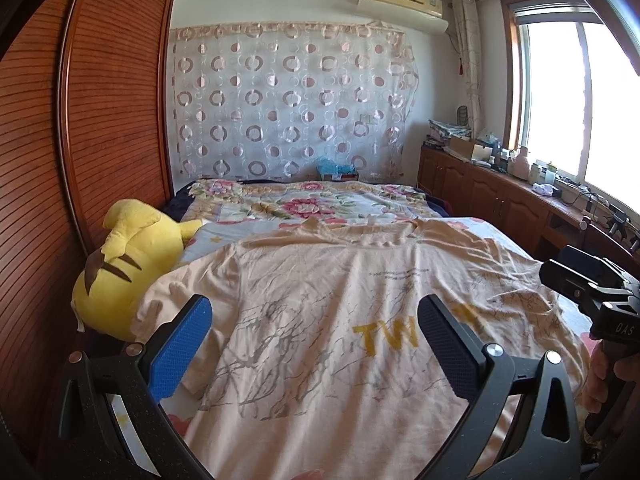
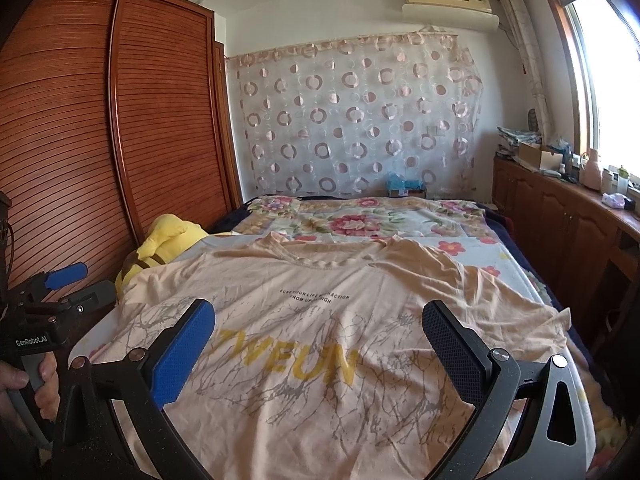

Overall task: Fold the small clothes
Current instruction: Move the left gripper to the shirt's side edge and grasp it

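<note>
A: Starting left of the T-shirt (image 1: 340, 320), we see the wooden wardrobe (image 1: 112, 120) and a yellow plush toy (image 1: 132, 264) touching the shirt's sleeve.

B: The peach T-shirt lies spread flat on the bed (image 1: 304, 204), neckline toward the headboard end. Our left tongs (image 1: 316, 344) hover above it with fingers wide apart, holding nothing; our right tongs (image 2: 320, 348) likewise gape empty.

A: Beyond the shirt, a box (image 2: 406, 190) holds something blue. Right of the shirt, an open cardboard box (image 2: 538, 156) sits on the tabletop (image 2: 624, 216); we cannot tell its contents.

B: Only the right view shows the full yellow lettering (image 2: 288, 358); the left view shows part of it.
</note>
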Tool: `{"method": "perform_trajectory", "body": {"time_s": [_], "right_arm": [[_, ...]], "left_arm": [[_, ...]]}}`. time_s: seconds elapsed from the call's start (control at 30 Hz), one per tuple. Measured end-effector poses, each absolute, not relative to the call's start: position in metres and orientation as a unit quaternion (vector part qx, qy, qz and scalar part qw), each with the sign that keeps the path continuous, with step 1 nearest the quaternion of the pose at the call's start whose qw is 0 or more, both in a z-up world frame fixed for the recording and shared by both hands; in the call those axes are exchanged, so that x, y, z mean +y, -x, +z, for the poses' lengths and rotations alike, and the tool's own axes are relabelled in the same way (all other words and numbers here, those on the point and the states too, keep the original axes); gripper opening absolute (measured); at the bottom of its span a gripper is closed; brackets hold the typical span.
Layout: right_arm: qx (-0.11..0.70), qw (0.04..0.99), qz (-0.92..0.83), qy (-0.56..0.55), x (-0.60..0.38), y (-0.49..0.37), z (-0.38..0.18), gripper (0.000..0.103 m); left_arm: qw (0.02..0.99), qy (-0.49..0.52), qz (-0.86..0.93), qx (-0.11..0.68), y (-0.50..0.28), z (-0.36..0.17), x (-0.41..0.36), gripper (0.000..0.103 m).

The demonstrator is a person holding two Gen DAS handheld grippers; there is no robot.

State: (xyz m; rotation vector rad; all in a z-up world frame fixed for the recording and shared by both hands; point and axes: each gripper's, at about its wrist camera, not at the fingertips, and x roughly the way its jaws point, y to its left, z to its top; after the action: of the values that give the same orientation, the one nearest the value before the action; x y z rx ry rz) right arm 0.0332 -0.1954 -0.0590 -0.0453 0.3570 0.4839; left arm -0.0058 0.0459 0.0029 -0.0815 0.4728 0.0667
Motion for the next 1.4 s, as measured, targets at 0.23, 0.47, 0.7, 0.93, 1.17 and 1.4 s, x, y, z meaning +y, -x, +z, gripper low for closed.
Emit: {"method": "perform_trajectory", "body": {"time_s": [0.23,0.47,0.7,0.93,1.17,1.4], "right_arm": [[0.200,0.945,0.257,0.038,-0.181,-0.051,-0.068,0.103],[0.224,0.930,0.285,0.060,-0.166,-0.064,-0.079,0.103],[0.253,0.912,0.314,0.073,-0.152,-0.077,-0.085,0.103],[0.271,0.895,0.342,0.088,-0.145,-0.083,-0.081,0.103],[0.273,0.886,0.358,0.108,-0.143,-0.083,-0.079,0.103],[0.279,0.882,0.363,0.115,-0.145,-0.082,-0.079,0.103]], "left_arm": [[0.962,0.045,0.065,0.263,0.002,-0.021,0.085,0.103],[0.952,0.054,0.097,0.284,-0.001,-0.035,0.126,0.103],[0.945,0.057,0.110,0.304,-0.009,-0.048,0.160,0.103],[0.931,0.053,0.108,0.344,-0.031,-0.065,0.191,0.103],[0.919,0.079,0.105,0.371,-0.057,-0.074,0.229,0.093],[0.903,0.102,0.080,0.409,-0.073,-0.093,0.248,0.074]]}}
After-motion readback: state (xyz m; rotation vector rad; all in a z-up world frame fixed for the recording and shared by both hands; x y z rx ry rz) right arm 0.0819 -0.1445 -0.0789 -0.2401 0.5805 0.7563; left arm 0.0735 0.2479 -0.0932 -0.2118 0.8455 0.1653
